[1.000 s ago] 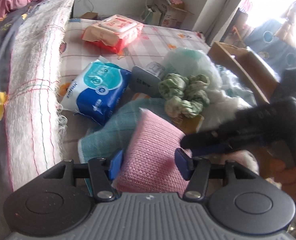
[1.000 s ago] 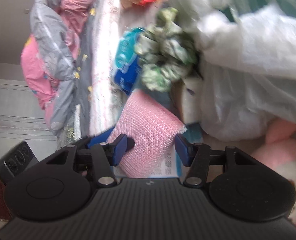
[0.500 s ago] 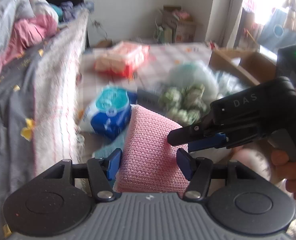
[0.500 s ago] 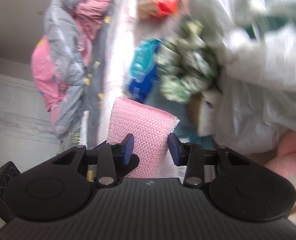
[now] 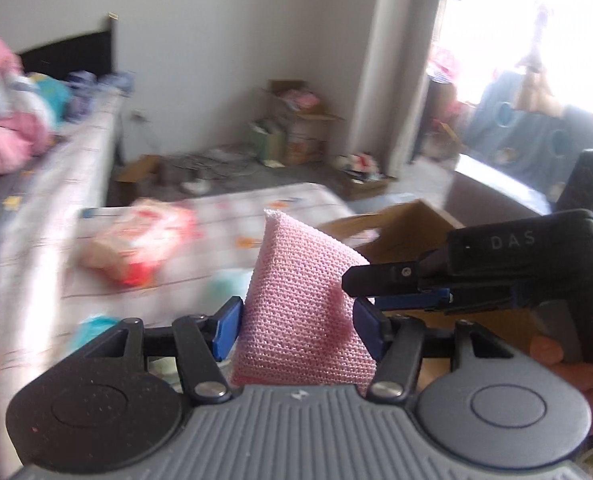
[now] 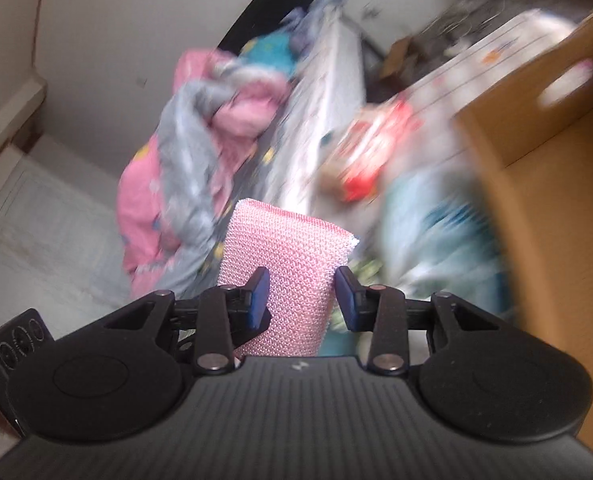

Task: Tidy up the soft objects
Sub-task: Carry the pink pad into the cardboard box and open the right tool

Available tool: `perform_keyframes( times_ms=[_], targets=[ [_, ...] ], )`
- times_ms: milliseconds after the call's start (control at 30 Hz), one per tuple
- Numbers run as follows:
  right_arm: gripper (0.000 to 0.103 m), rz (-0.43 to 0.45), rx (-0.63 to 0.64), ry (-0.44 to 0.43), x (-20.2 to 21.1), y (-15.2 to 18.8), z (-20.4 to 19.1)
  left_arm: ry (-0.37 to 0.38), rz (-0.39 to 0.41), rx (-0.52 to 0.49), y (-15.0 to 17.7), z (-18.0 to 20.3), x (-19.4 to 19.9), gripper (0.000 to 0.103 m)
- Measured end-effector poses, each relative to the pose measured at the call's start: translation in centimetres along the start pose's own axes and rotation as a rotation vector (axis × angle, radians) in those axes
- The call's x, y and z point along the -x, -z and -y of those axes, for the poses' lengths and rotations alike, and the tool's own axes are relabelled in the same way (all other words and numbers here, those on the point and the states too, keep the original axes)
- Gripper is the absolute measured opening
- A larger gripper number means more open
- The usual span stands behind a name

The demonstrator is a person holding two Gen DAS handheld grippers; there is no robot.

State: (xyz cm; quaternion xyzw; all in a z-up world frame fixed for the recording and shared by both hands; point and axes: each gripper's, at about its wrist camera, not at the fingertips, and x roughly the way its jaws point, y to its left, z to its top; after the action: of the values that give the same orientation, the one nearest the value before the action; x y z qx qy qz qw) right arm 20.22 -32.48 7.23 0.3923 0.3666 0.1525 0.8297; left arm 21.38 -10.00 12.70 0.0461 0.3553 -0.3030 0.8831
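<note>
Here, a pink knitted sponge (image 5: 300,312), a soft wedge with a netted weave, sits pinched at once by the left gripper (image 5: 296,320) and the right gripper (image 6: 301,298), both part-closed on it, above the blurred bed (image 5: 56,208) near a brown cardboard box (image 6: 556,128).

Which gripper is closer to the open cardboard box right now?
Right. The right gripper, pinching the pink sponge alongside the left gripper, sits on the cardboard box side; the left one is farther, toward the bed.
</note>
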Motion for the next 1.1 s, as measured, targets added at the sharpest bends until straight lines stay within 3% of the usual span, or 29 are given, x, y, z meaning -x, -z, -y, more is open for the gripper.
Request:
perform_keyframes(
  times_ms=[100,233,333,467,667,967,1100],
  targets=[
    [0.036,0.022,-0.054,0.072,2.5,-3.0,4.7,0.079,-0.067,0.011,-1.7,3.0,-5.2,0.061],
    [0.036,-0.006,-0.147,0.156,2.8,-6.5,11.2,0.109,-0.165,-0.004,-2.8,6.2,-12.4,0.061],
    [0.036,-0.045,-0.191,0.201,1.4,-8.7,15.4,0.09,-0.214,-0.017,-2.9,7.7,-16.7,0.062],
    [0.036,-0.079,-0.27,0.209,-1.9,-11.2,20.5,0.036,-0.225,-0.041,-2.9,8.8,-20.0,0.076],
    [0.037,-0.124,-0.317,0.295,-7.2,-11.6,25.1,-0.006,-0.194,-0.06,-3.3,8.2,-18.8,0.082],
    [0.04,-0.23,-0.182,0.359,-9.5,-10.2,23.2,-0.036,-0.12,0.019,-2.8,3.5,-12.0,0.089],
    [0.033,-0.272,-0.158,0.376,-12.3,-9.5,23.0,-0.071,-0.087,0.054,-1.1,1.3,-8.7,0.09]
  ],
)
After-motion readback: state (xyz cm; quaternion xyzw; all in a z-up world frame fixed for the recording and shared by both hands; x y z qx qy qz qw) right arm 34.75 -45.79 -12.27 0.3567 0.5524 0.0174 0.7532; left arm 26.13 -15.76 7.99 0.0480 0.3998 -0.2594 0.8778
